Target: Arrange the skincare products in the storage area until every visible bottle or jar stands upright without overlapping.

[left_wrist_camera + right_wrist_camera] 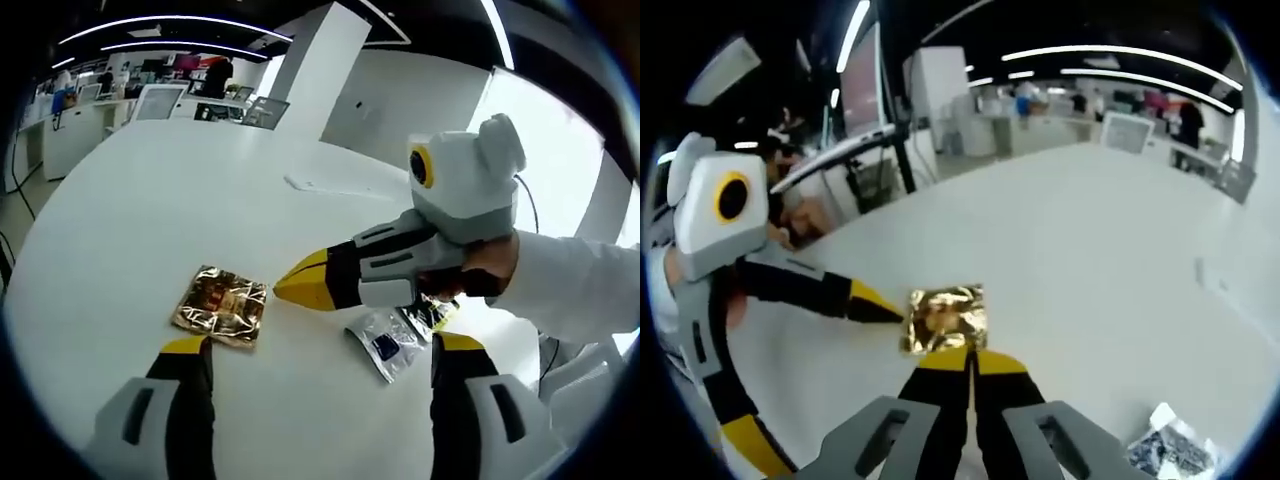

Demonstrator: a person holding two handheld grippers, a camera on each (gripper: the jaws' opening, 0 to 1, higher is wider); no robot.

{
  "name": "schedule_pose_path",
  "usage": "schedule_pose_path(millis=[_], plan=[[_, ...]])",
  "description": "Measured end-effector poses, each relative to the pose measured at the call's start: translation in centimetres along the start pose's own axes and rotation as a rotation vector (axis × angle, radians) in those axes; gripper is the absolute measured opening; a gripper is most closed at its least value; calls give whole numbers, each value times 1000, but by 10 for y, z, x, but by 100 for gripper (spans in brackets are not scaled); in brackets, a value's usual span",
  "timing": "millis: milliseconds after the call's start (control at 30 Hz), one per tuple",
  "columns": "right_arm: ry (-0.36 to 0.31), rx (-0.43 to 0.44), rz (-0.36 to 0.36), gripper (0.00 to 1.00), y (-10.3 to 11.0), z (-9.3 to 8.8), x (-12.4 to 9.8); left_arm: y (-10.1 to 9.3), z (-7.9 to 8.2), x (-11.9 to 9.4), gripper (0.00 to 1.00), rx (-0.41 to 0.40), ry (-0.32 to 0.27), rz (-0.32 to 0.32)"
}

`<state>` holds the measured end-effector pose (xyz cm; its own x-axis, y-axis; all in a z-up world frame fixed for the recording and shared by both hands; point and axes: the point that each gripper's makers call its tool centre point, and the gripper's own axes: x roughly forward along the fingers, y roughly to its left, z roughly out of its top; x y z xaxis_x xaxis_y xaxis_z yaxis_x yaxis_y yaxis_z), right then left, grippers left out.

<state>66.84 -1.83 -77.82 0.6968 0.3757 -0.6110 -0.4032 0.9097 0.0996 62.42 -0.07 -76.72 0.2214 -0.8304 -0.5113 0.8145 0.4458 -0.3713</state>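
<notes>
A crumpled gold foil sachet (222,305) (945,318) lies flat on the white table (150,210). My left gripper (320,348) is open, its jaws spread wide, with the sachet just beyond its left fingertip (185,347). My right gripper (285,290) (970,358) is shut, its yellow tips right at the sachet's edge; I cannot tell whether they touch it. In the right gripper view the left gripper (825,380) reaches in from the left, one yellow fingertip (880,305) beside the sachet. No bottle or jar is in sight.
A clear plastic packet (385,345) (1170,445) lies near the left gripper's right jaw, with a second small packet (432,315) behind it. A flat white card (320,185) rests farther out. A person's white sleeve (575,285) holds the right gripper. Desks and monitors (160,100) stand beyond.
</notes>
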Motion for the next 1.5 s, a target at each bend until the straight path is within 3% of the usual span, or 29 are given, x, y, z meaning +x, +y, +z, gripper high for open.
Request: schedule_pose_path(millis=[133, 200, 267, 367, 500, 600, 900, 1000, 1133, 1267, 1500], plan=[[-17, -136, -18, 0, -4, 10, 2, -2, -2, 0, 85, -4, 8, -2], [-24, -204, -16, 16, 0, 17, 6, -1, -2, 0, 84, 2, 9, -1], [9, -231, 18, 23, 6, 15, 12, 3, -1, 0, 84, -11, 8, 8], [15, -248, 50, 15, 10, 20, 29, 6, 0, -2, 84, -18, 8, 11], [-3, -158, 64, 17, 8, 28, 37, 10, 1, -5, 84, -17, 9, 19], [33, -251, 52, 15, 7, 24, 41, 16, 4, -6, 84, -21, 1, 26], [34, -223, 66, 8, 10, 18, 35, 14, 7, 1, 85, 7, 13, 14], [53, -263, 60, 3, 9, 11, 32, 15, 10, 6, 87, 7, 14, 11], [54, -258, 45, 2, 5, 8, 28, 14, 12, 10, 87, 23, 21, 16], [42, -188, 46, 1, 1, 5, 24, 14, 13, 13, 87, 37, 31, 13], [72, -219, 22, 0, -6, 0, 23, 7, 15, 20, 88, 55, 41, -2]])
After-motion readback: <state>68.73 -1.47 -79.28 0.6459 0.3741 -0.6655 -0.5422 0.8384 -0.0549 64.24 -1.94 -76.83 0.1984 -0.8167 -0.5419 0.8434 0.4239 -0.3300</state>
